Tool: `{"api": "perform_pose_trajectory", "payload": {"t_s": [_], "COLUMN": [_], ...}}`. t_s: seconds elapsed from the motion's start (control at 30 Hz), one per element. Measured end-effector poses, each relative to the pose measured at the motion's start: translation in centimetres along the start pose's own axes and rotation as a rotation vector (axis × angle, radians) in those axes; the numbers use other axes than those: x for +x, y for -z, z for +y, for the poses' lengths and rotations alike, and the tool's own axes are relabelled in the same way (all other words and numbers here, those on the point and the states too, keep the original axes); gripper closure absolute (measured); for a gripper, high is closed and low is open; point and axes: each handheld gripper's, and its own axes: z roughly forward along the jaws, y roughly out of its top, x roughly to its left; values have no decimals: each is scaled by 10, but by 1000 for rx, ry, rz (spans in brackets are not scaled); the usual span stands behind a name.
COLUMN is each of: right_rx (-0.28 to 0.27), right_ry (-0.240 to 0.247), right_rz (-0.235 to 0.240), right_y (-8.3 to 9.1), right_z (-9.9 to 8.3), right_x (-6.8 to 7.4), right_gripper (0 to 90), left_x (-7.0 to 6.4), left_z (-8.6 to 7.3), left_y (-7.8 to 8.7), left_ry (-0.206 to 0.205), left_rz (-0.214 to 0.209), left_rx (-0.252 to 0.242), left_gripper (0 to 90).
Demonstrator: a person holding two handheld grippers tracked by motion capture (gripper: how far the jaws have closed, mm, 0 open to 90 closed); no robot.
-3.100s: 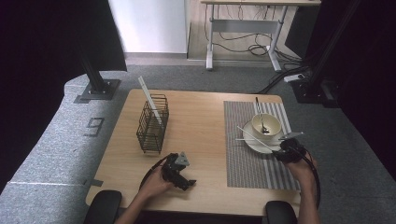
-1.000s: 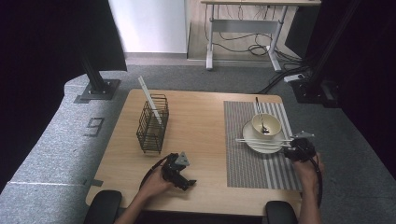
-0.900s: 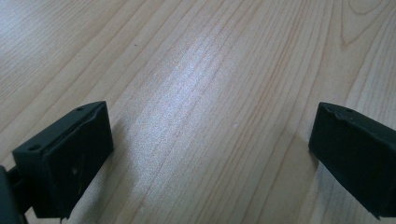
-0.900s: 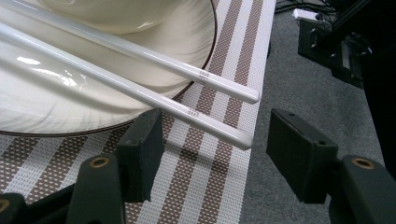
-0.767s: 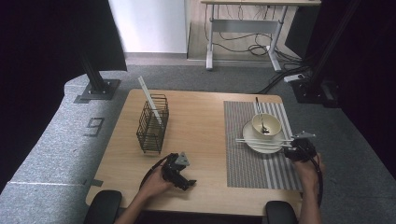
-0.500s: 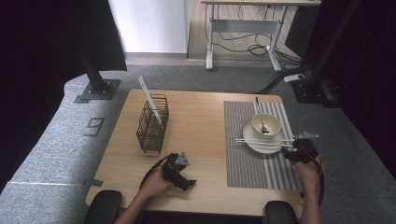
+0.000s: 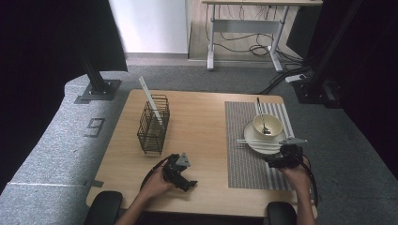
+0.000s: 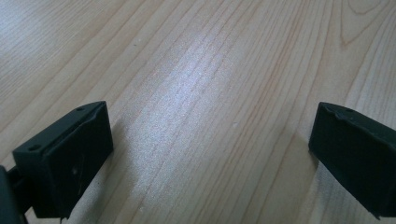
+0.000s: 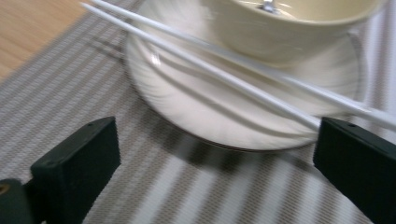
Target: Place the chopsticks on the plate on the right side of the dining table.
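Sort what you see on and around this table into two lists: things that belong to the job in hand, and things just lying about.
In the job:
- right gripper, jaws open beside the plate
- white chopsticks lying across the plate
- plate on the striped mat
- bowl holding a spoon

Lying about:
- left gripper, open over bare table
- wire basket with one white stick
- desk behind

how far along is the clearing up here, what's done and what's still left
Done: one white chopstick already stands in the black wire basket. In hand: the right gripper, open and empty, sits at the cream plate, facing the two white chopsticks lying across it. Left: gripping them and moving them to the basket. The left gripper rests open on the wooden table.
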Motion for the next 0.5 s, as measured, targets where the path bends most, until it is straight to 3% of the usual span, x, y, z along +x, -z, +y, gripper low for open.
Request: {"api": "perform_pose_trajectory", "payload": {"t_s": [0.1,0.17,0.5], "right_rx": [-34,-43,-12], "right_ry": [-19,-23,70], "right_rz": [61,71,56], "right_y": [-2,-5,-29], "right_z": [1,1,2], "right_x": [7,11,35], "right_gripper": [0,0,0], "left_x": [0,0,1], "left_z": [0,0,-1], "left_y": [0,0,0], "left_ry": [0,-1,-7], "left_rz": [0,-1,-6], "left_rx": [-1,-2,-9], "left_gripper": [0,0,0]}}
